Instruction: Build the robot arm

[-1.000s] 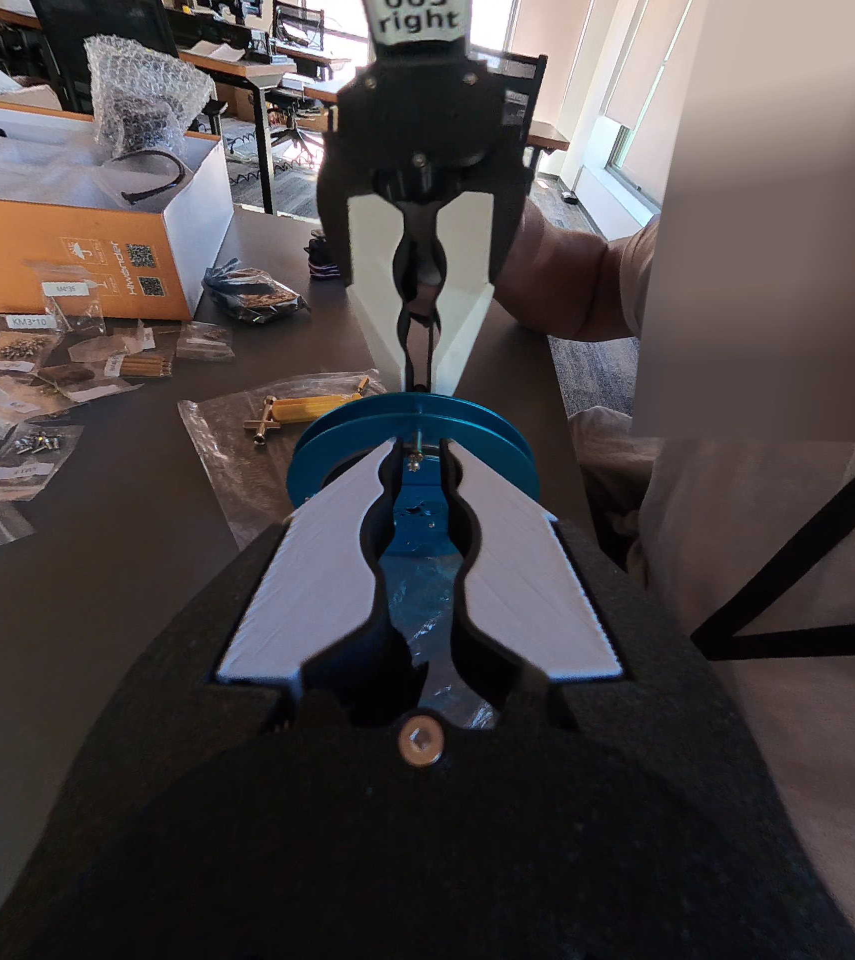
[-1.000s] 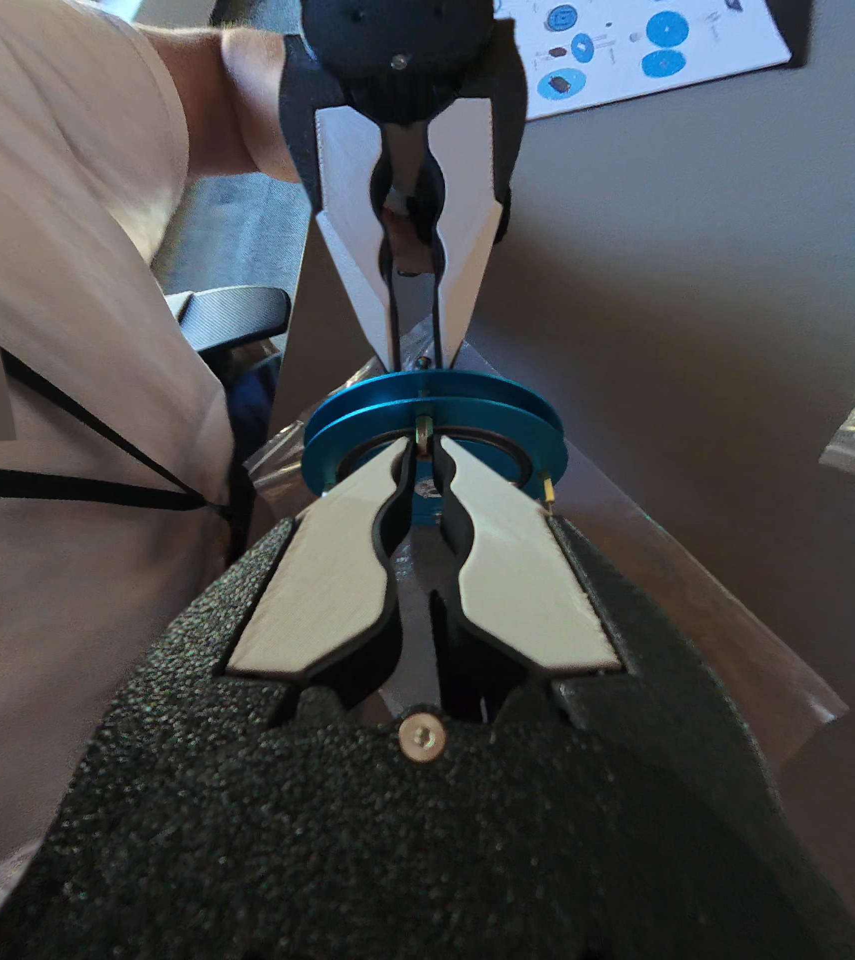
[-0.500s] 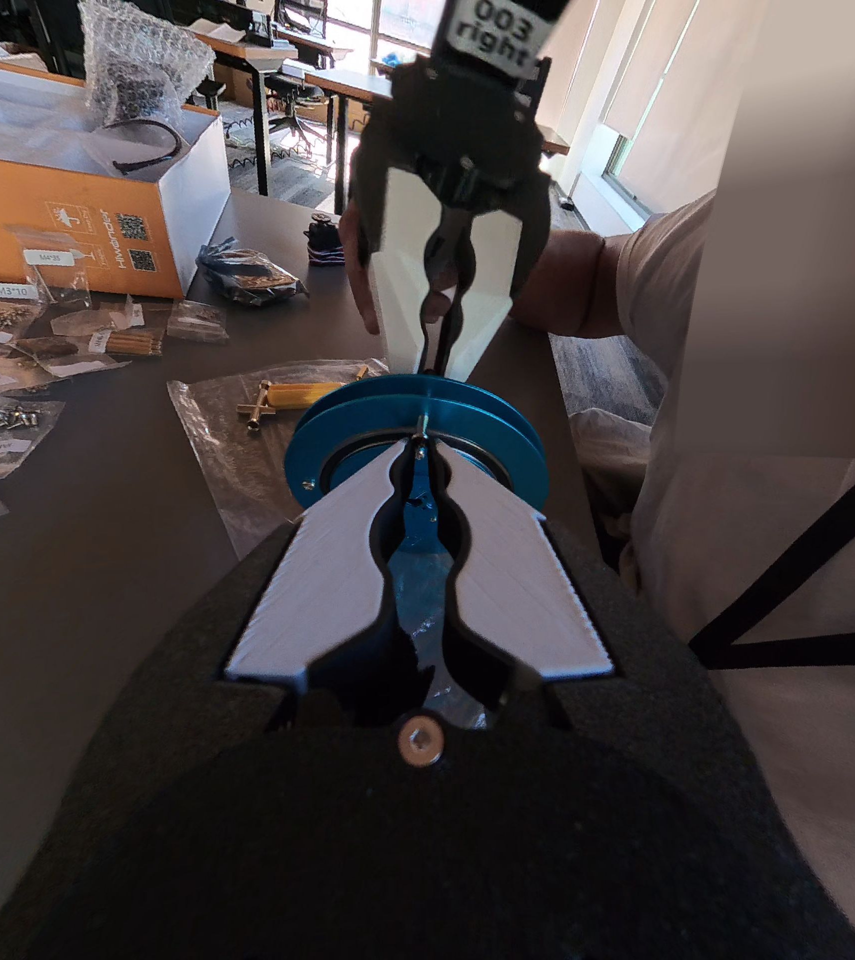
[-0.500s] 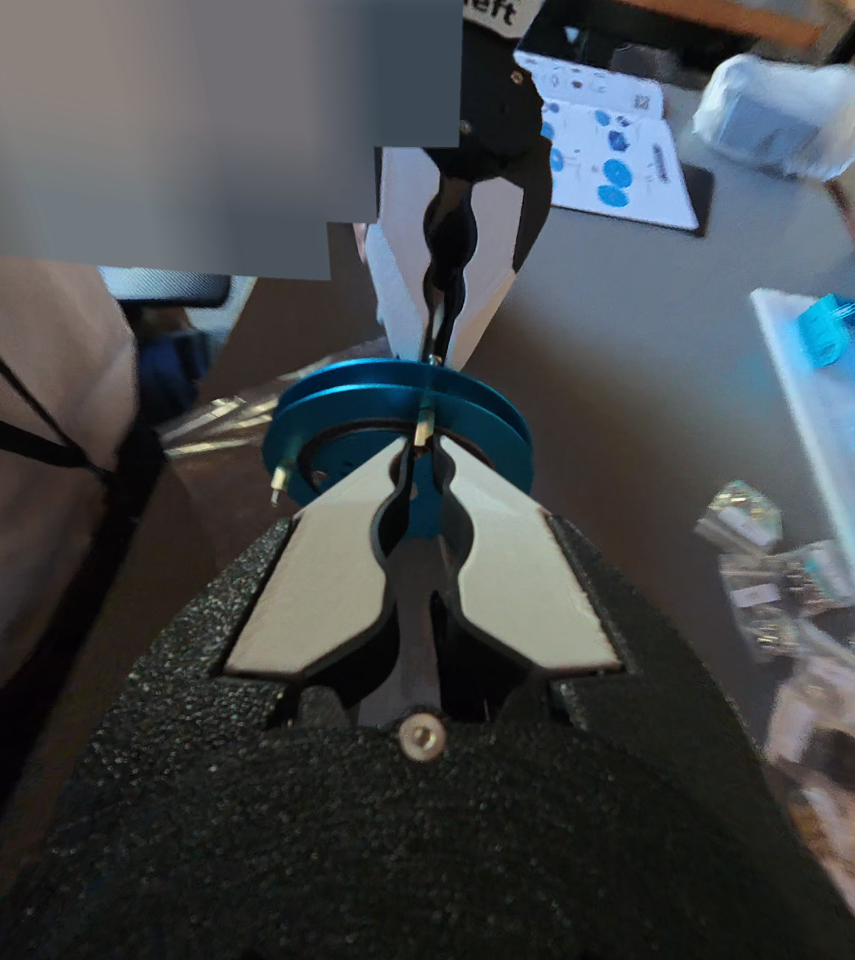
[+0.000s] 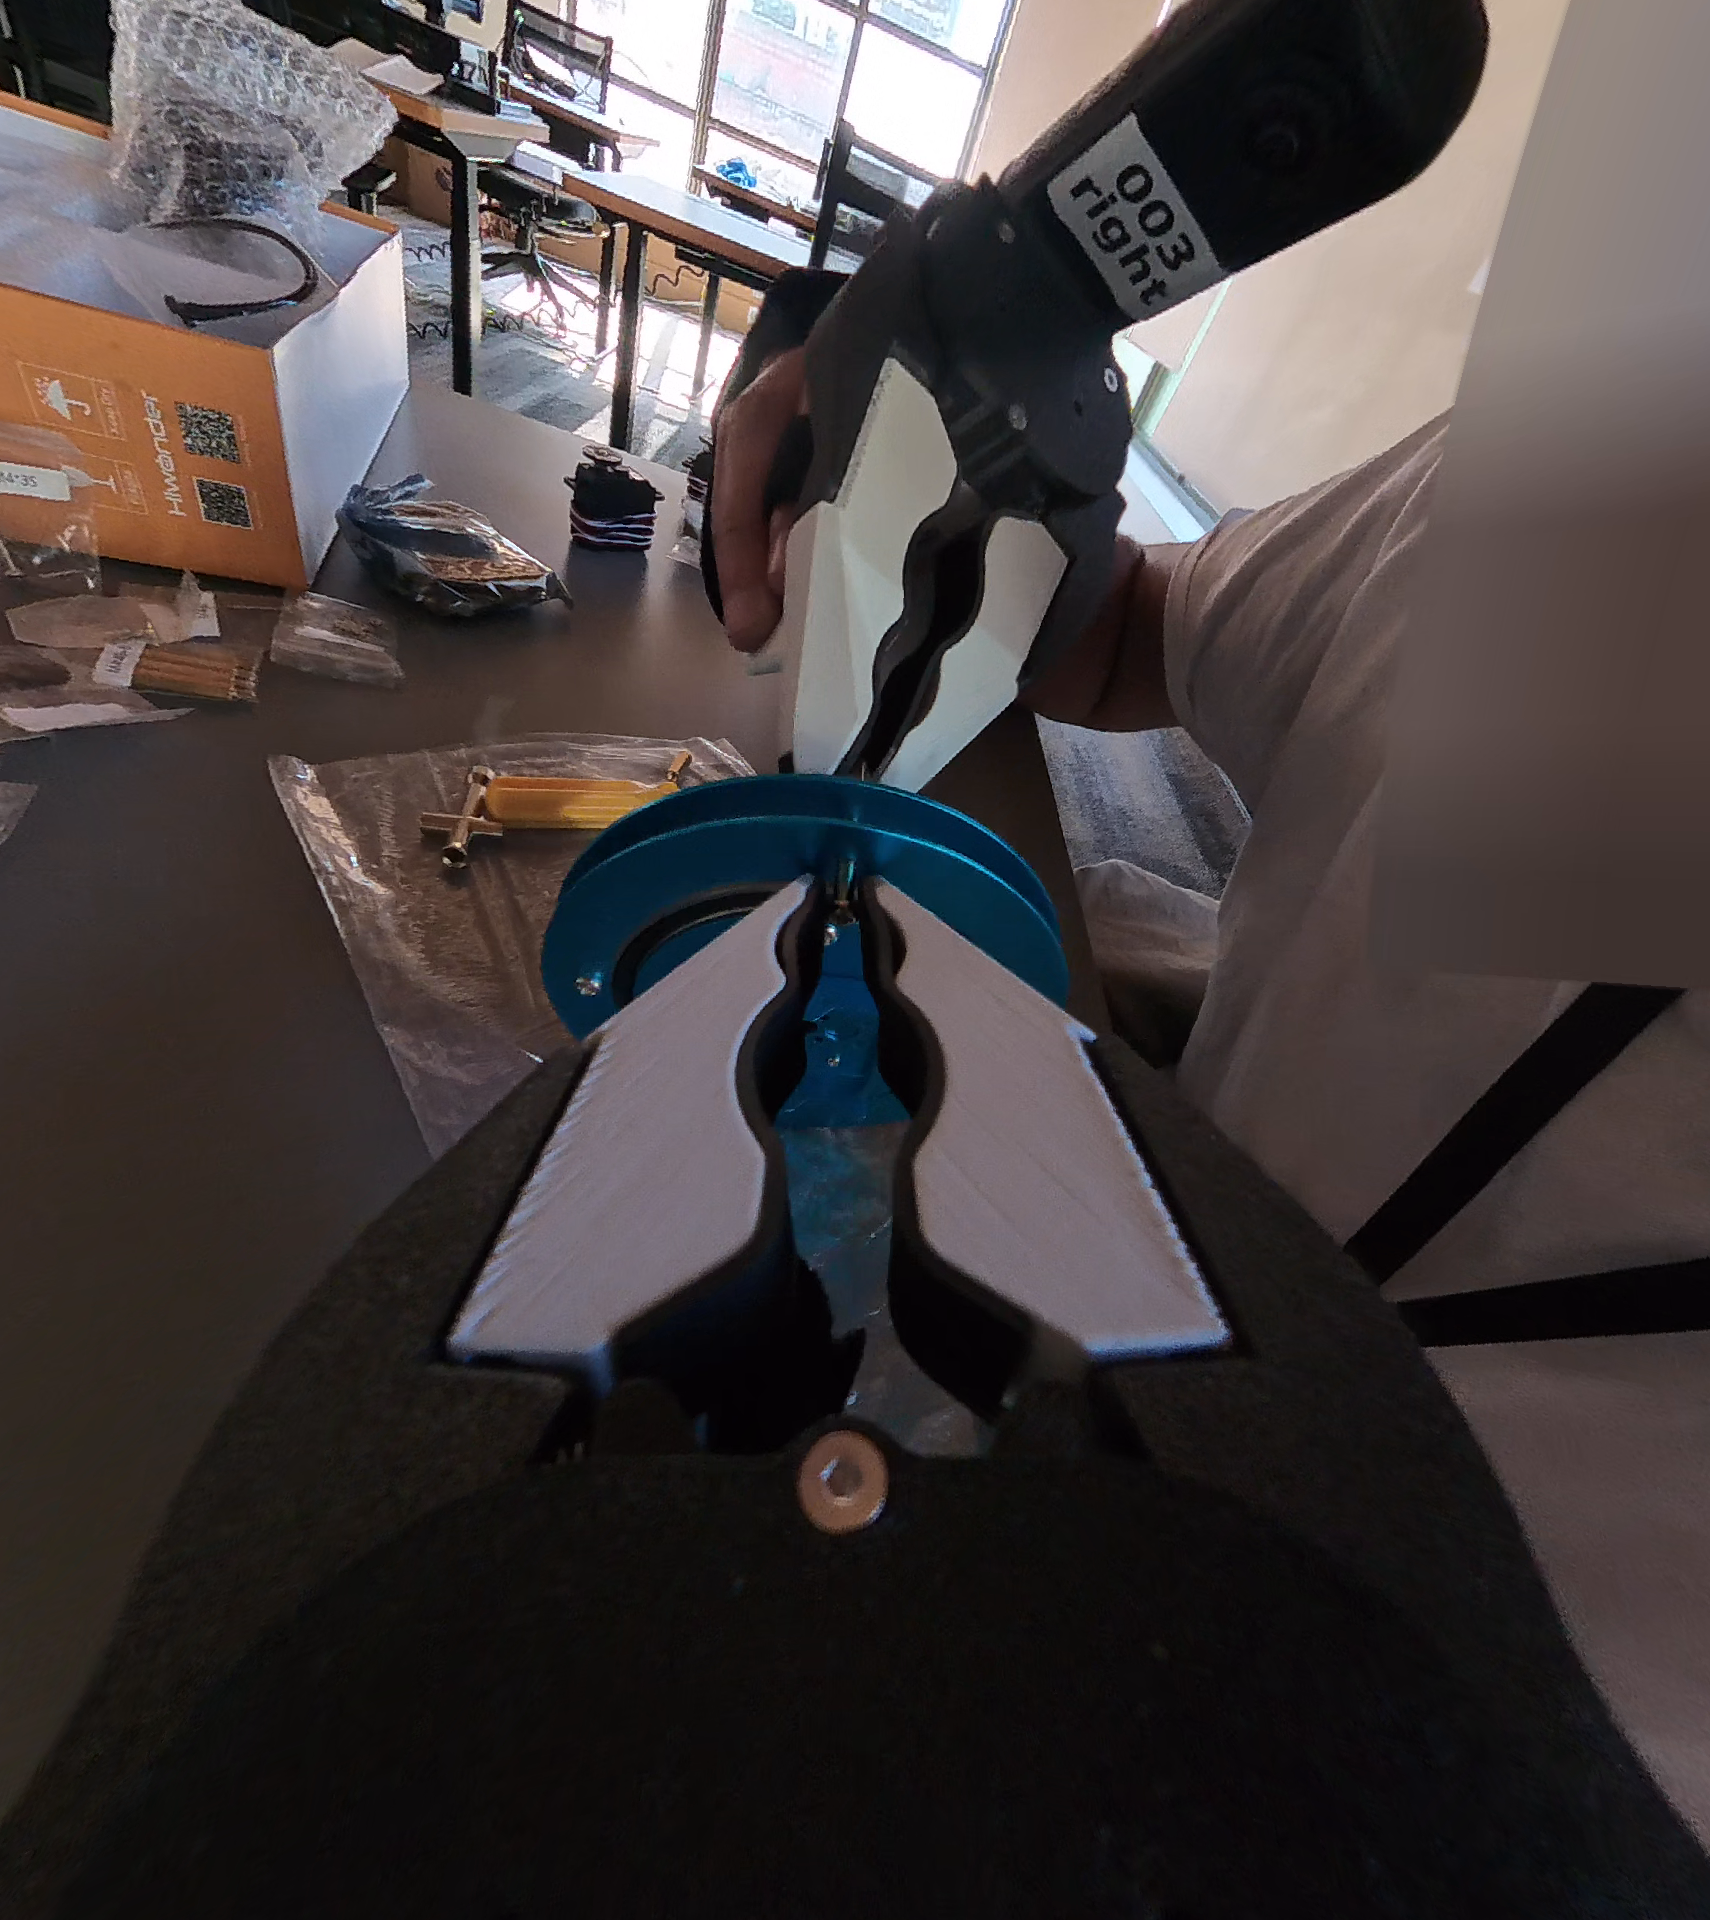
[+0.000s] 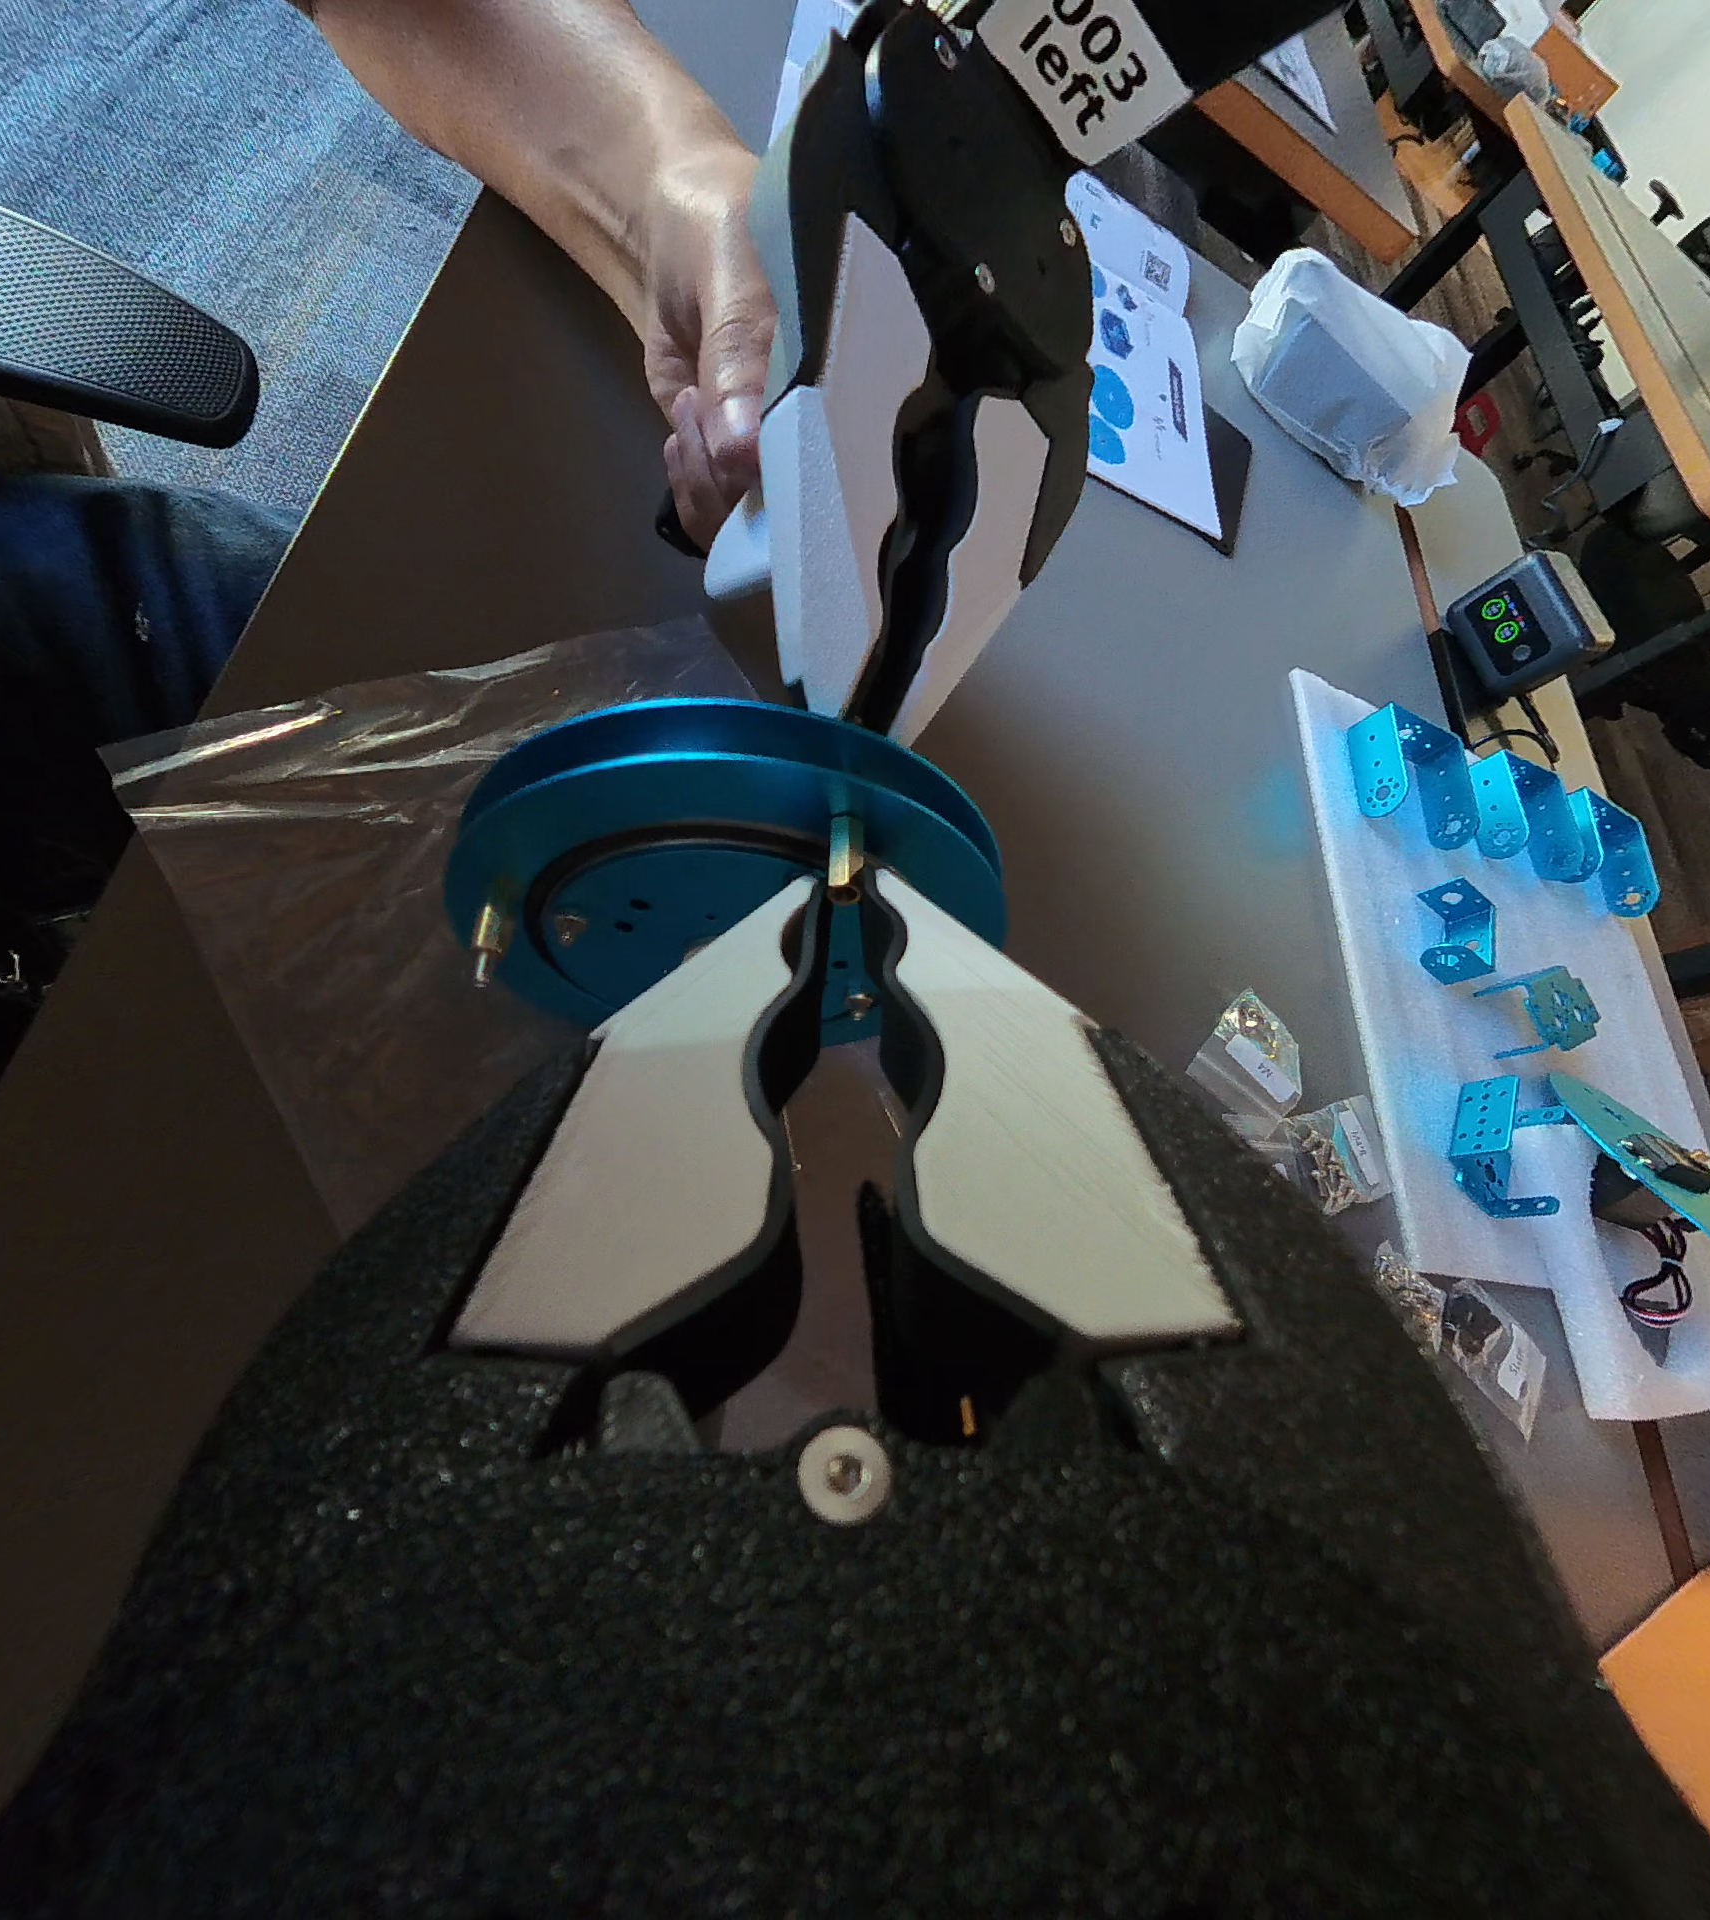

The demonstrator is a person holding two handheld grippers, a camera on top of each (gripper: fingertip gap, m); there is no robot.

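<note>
A blue metal double-disc assembly (image 5: 705, 862) with brass standoffs is held between both grippers above a clear plastic bag (image 6: 311, 831). My left gripper (image 5: 840, 883) is shut on a brass post at the disc's near rim. My right gripper (image 6: 840, 878) is shut on a brass standoff (image 6: 840, 847) at the opposite rim. Each gripper also shows in the other's view, tips at the far rim: the right one (image 5: 866, 764) and the left one (image 6: 866, 717). The disc's underside (image 6: 664, 914) shows, with another standoff hanging free.
A yellow-handled tool (image 5: 560, 805) lies on the bag. Small bags of screws (image 5: 186, 665), a dark servo (image 5: 612, 509) and an orange box (image 5: 103, 416) sit to the left. A white foam tray (image 6: 1350, 935) of blue brackets, a printed sheet (image 6: 1152, 416) and a chair armrest (image 6: 82, 343) are nearby. My two grippers' fingertips are within a few centimetres of each other.
Both grippers stayed shut on the disc. It has risen and tilted, so its underside now shows in the right wrist view. The right gripper has leaned over to one side.
</note>
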